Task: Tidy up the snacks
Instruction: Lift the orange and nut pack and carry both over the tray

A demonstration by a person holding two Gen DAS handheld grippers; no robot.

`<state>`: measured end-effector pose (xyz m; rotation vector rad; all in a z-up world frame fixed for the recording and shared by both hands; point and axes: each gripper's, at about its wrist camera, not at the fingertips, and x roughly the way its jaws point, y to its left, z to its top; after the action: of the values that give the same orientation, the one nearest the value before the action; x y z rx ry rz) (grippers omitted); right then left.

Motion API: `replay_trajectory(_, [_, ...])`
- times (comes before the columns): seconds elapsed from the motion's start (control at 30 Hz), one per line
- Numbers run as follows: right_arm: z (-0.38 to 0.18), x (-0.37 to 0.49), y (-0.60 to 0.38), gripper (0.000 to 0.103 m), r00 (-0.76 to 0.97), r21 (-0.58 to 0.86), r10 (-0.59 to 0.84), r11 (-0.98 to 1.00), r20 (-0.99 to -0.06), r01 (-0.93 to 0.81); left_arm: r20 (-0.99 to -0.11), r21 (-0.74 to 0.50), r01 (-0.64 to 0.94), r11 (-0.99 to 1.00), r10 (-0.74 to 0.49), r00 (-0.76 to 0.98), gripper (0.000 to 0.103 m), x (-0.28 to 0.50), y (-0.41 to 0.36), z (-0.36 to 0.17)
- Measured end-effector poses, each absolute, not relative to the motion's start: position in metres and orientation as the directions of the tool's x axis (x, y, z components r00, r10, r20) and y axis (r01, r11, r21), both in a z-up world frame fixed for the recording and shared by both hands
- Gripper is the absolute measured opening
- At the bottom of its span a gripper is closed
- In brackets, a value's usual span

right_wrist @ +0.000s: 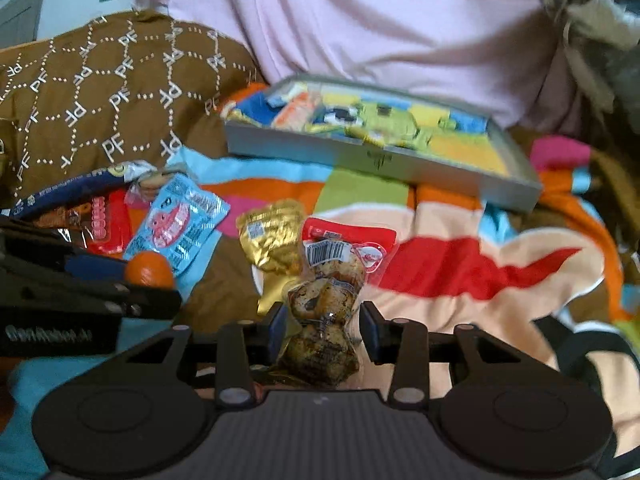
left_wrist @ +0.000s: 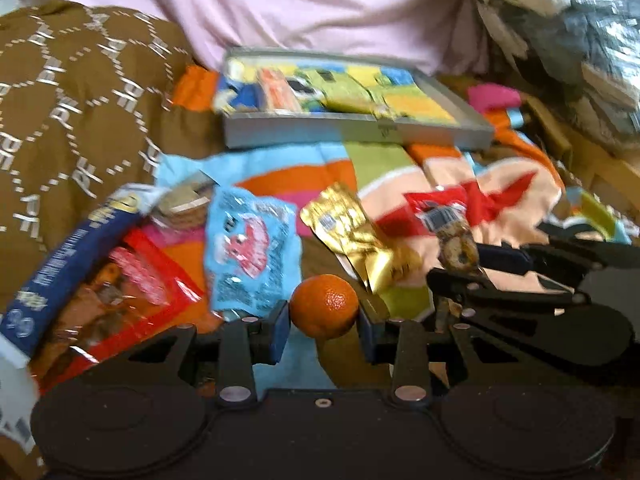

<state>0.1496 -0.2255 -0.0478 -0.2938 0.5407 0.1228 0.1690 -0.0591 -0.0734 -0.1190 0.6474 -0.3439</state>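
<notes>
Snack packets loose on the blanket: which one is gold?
The crinkled gold foil packet, lying between the light blue packet and the red-topped clear packet. The others are blue, red or clear.
</notes>
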Motion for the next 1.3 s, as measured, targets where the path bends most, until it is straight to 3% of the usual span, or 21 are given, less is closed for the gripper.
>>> replay_trajectory(0.6, [0.001, 0.147, -0.272, 0.044, 0.946, -0.151, 0.036, 0.985, -0.323, -0.088, -0.47, -0.213, 0.219, 0.952, -0.296, 0.831, 0.038, 0.196, -0.096, 0.0])
replay_trajectory(1.07, [0.028, 0.218, -0.314, 0.044, 0.995, -0.095, -0.02, 0.995, -0.094, 0.011, -0.414, -0.234, 0.18, 0.956, -0.265, 0.871, 0.038, 0.298, -0.13, 0.057])
replay_trajectory(1.3, [0.03, 0.262, -0.314, 0.045, 0.998, -0.111, 0.011, 0.994, -0.056, -0.017, -0.448, -0.22, 0.118, 0.968, -0.207, 0.87, 0.038, 0.359, -0.142, 0.046])
